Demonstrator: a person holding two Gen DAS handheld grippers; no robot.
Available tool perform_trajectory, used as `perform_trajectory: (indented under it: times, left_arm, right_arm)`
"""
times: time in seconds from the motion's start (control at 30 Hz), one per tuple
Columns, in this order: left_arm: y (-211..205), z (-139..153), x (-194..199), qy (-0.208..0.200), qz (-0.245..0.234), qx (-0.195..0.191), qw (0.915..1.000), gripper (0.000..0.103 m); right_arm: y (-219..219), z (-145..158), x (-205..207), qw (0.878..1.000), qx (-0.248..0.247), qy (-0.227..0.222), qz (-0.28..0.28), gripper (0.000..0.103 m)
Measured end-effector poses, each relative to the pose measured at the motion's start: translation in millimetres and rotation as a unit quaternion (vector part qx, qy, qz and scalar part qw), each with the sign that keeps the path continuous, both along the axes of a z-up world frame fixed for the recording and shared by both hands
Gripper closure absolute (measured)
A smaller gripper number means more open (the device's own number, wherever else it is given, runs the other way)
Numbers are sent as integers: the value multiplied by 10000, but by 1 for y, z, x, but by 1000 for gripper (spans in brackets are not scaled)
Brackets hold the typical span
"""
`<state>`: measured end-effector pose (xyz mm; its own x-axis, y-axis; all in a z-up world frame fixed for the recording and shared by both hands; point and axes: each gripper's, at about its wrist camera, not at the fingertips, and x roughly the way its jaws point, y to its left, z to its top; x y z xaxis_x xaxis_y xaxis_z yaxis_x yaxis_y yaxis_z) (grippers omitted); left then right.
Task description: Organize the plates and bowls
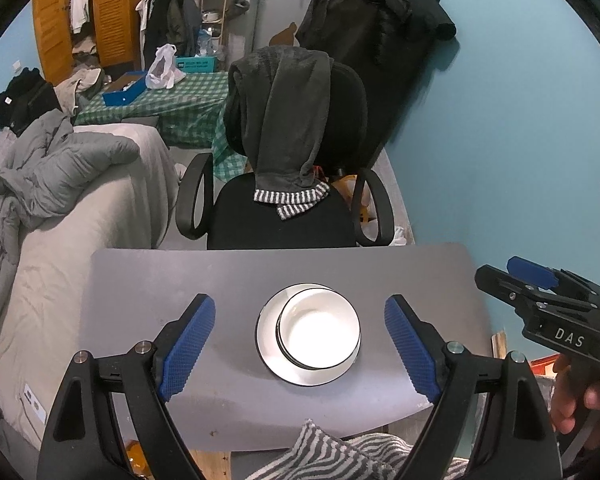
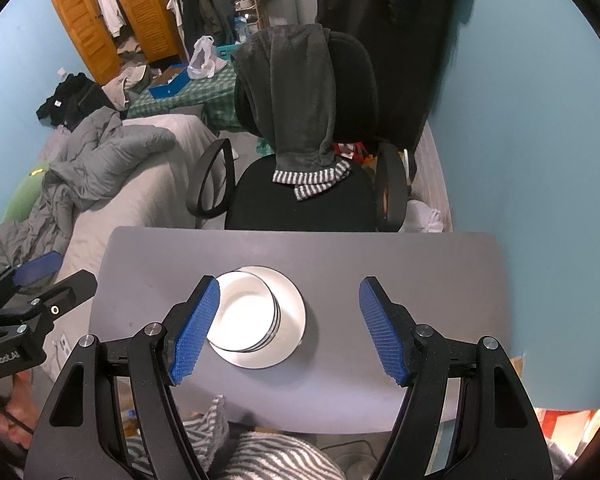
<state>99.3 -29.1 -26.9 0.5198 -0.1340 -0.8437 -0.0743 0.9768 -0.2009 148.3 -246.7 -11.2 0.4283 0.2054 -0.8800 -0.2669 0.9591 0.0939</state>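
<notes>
White bowls [image 1: 319,328] sit nested together on a white plate [image 1: 269,344] near the middle of a grey table [image 1: 148,280], the stack pushed toward one side of the plate so that a wide crescent of the plate's flat surface shows beside it. The bowls and the plate are glossy, each edged with a thin dark rim, and the lines of more than one bowl wall show at the side of the stack; the exact count cannot be told. The left gripper [image 1: 300,344] hangs above the near part of the table with its blue ridged pads spread wide on either side of the stack, gripping nothing. The right gripper [image 2: 290,328] is likewise released, its blue pads far apart and empty; in the right wrist view the bowls [image 2: 246,312] and plate [image 2: 292,316] lie toward its left pad, part of the stack hidden behind it. Beyond the far edge of the table [image 2: 420,272] stands a black office chair [image 1: 284,224] with a dark garment [image 1: 296,112] draped over its backrest. A striped grey-and-white cloth [image 2: 268,460] lies at the near edge, below the grippers.
</notes>
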Motion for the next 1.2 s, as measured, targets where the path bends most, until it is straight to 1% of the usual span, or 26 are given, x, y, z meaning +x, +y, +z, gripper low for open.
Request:
perform_trajectory:
  times: [0.07,0.2,0.7,1.2]
  left_arm:
    - [-1,-1,0,43,32,45,10000,15]
    - [-3,-4,0,126,27,-44,9999,15]
    - [-10,1,0,42,-83,105,9999,15]
    - [-10,-1,0,93,-69,20,9999,15]
  right_arm:
    - [0,-1,0,10000,-30,1,-9,31]
    - [-1,-1,-1,10000,-70,-1,-26,31]
    - [-4,-1,-5,10000,-40,-14,-30,31]
    - [-4,0,-7,9999,-91,44,-6,31]
